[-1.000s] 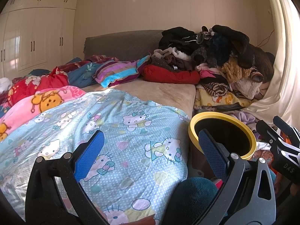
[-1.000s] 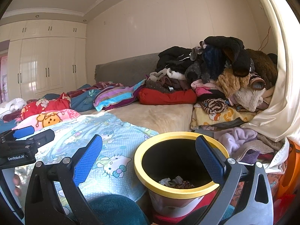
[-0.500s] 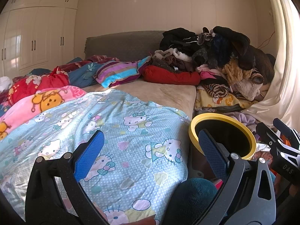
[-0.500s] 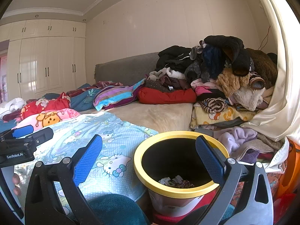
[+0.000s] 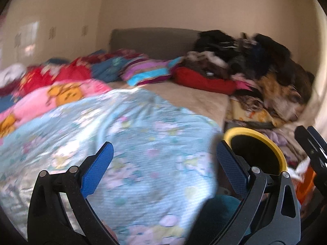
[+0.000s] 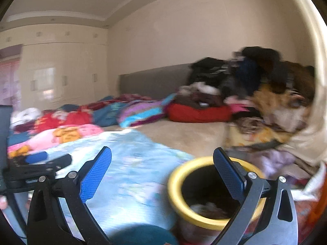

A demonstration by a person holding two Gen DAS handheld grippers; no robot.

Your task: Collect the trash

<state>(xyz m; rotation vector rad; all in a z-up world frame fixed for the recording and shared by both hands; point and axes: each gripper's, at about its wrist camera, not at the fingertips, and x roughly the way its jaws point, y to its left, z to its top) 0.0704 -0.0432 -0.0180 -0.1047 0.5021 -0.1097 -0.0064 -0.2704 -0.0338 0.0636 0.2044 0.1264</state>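
A trash bin with a yellow rim [image 6: 206, 222] stands beside the bed, with some crumpled trash [image 6: 206, 209] at its bottom. It also shows in the left wrist view [image 5: 265, 140] at the right. My right gripper [image 6: 162, 175] is open and empty, just above and left of the bin. My left gripper [image 5: 164, 168] is open and empty above the light blue cartoon blanket [image 5: 132, 143]. Each gripper shows at the edge of the other's view: the right one [image 5: 312, 145], the left one [image 6: 40, 160]. Both views are blurred.
A bed with a grey headboard [image 6: 155, 79] holds colourful bedding [image 5: 61, 94] at the left and a tall pile of clothes [image 6: 255, 85] at the right. A pale curtain [image 6: 304, 143] hangs at the far right. White wardrobes [image 6: 61, 71] line the far left wall.
Both views have swung to the left and are now blurred by motion. The bin sits further right in both views. Both grippers stay open and empty.
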